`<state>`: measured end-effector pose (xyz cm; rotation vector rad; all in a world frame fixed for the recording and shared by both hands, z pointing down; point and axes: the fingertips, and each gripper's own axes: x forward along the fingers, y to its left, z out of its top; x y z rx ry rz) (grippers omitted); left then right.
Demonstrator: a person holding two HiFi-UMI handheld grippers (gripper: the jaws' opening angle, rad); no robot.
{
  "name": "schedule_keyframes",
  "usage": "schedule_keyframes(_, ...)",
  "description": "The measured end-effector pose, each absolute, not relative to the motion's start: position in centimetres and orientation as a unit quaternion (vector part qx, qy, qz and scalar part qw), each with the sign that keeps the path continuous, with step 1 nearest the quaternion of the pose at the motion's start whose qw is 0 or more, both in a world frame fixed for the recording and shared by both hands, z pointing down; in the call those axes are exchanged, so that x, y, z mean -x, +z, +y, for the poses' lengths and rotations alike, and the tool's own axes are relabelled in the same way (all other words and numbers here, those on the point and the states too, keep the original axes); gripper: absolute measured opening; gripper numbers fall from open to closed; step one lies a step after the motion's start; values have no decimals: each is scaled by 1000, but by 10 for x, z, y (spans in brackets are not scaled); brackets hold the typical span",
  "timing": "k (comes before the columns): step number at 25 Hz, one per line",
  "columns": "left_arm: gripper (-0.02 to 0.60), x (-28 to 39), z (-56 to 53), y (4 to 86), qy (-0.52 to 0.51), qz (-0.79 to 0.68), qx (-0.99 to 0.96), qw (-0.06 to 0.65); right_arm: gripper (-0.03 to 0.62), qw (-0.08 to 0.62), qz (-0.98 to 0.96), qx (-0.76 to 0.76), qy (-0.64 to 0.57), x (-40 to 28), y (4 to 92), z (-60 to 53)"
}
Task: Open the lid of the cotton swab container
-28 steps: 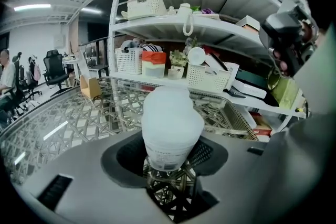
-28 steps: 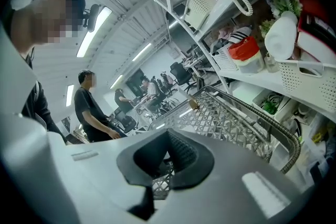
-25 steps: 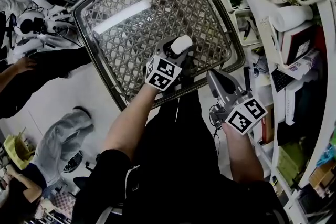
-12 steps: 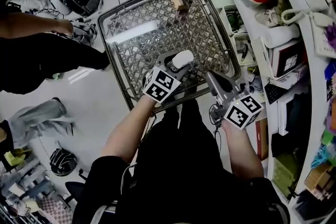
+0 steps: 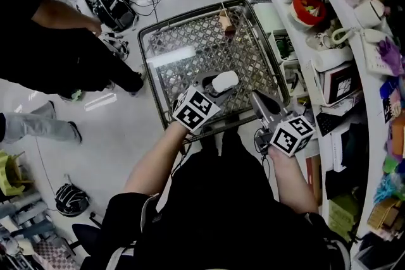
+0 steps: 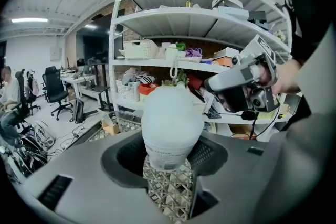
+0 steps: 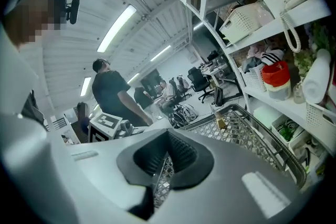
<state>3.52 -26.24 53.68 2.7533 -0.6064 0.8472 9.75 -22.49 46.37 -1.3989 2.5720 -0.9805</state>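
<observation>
- The left gripper (image 5: 221,83) has its tongs part-way apart and closed on the cotton swab container (image 5: 225,80), one pad on each side
- In the left gripper view, the container (image 6: 172,123) stands between the dark pads of the left gripper (image 6: 170,162), rounded white end pointing away and a printed band low on its body
- The container sits over the near part of the lattice tray (image 5: 171,50); whether it rests on the mesh I cannot tell
- The right gripper (image 5: 255,97) is beside the tray's near right corner, apart from the container, its tongs pressed together with nothing in them (image 7: 167,160)
- A small brown block (image 5: 226,23) lies at the tray's far edge
- Cluttered shelves (image 5: 329,22) run along the right
</observation>
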Motion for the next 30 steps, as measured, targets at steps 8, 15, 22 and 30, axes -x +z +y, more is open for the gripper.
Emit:
schedule_keyframes(8, 206, -17, -235, 495, 291, -171, -938, 81, 10, 31, 838, 456, -299, -84, 443, -209)
schedule_keyframes(15, 206, -11, -222, 459, 280, -159, -944, 76, 11, 27, 846, 451, -282, -85, 429, -201)
schedule_keyframes(22, 206, -21, -219, 437, 284, -143, -945, 83, 100, 15, 881, 414, -228, -92, 395, -207)
schedule_keyframes(30, 206, -49, -208, 419, 289, -127, -945, 79, 156, 7, 924, 347, -159, -106, 357, -197)
